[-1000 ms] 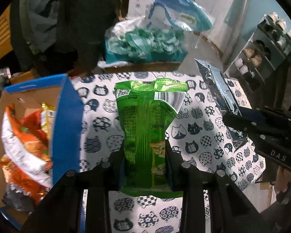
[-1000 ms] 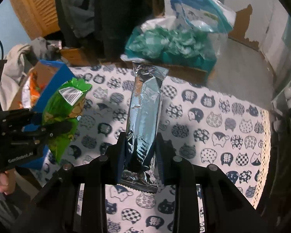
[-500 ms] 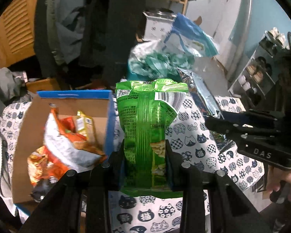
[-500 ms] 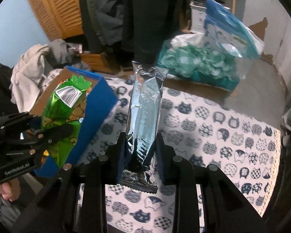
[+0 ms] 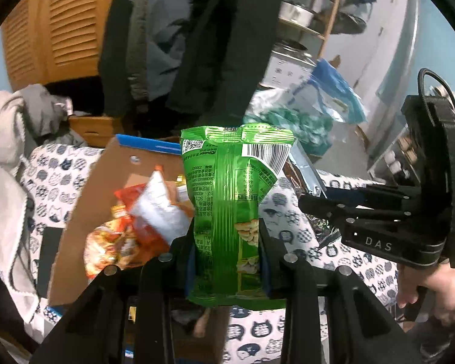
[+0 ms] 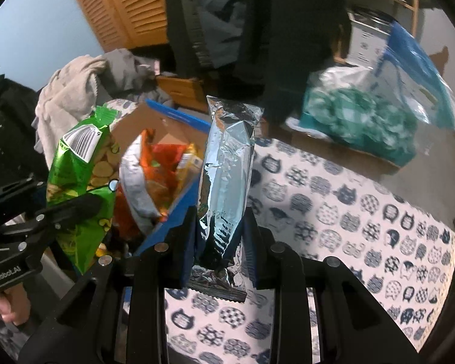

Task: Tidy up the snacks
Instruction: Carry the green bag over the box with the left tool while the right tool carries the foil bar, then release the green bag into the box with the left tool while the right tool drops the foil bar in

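Observation:
My left gripper (image 5: 227,242) is shut on a green snack bag (image 5: 232,194) and holds it upright above the near right part of an open cardboard box with blue outer sides (image 5: 85,191). The box holds several orange and white snack packs (image 5: 142,212). My right gripper (image 6: 220,236) is shut on a silver foil snack pack (image 6: 226,176), held upright over the box's blue right wall (image 6: 179,212). The green bag also shows in the right wrist view (image 6: 79,182). The right gripper shows at the right of the left wrist view (image 5: 364,212).
The table carries a white cloth with cat faces (image 6: 364,227). A clear bag of teal items (image 6: 364,115) and a blue bag (image 6: 409,60) stand behind the table. Clothes (image 6: 75,91) are heaped at the left. Dark coats hang behind.
Both grippers have moved left with their packs, from over the cat cloth to over the open box. The box now fills the middle left of both views.

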Demonstrator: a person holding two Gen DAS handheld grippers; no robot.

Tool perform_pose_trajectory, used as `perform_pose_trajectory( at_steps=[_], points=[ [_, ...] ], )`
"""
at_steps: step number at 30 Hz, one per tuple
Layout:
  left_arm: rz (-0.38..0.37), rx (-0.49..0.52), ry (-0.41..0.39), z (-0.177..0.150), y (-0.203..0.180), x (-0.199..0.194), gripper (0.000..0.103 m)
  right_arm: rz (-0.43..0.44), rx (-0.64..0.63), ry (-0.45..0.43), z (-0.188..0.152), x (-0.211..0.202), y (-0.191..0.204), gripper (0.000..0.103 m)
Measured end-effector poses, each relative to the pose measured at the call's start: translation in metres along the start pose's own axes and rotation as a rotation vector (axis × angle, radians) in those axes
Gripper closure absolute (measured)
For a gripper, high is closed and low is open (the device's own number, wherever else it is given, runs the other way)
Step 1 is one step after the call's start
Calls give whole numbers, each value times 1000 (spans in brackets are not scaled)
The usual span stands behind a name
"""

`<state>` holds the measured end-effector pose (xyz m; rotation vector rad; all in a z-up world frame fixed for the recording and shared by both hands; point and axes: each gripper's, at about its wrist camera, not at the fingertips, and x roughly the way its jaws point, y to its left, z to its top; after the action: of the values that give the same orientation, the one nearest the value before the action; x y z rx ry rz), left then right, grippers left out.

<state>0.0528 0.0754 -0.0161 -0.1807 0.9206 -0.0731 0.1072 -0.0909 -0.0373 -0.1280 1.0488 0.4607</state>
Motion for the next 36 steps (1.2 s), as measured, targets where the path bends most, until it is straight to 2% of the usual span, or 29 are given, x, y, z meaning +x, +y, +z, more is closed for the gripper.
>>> perform_pose_trajectory(
  at_steps=[10,19,23,25,29,36],
  points=[
    [63,-107,-1,-3,59,0,70,38,-70,32,26,31,46,76],
    [105,-194,23,-9,92,9,69,97,-60,55,42,56,61,75],
    [123,-182,18,-10,90,4,55,112,-56,41,46,54,60,73],
    [124,-181,12,-9,89,2,50,111,-53,36,47,52,59,67],
    [122,-171,-3,-8,83,-6,38,109,-37,34,44,45,56,67],
    [123,-127,-48,-5,67,-27,27,71,-53,-6,36,19,60,40]
  ],
)
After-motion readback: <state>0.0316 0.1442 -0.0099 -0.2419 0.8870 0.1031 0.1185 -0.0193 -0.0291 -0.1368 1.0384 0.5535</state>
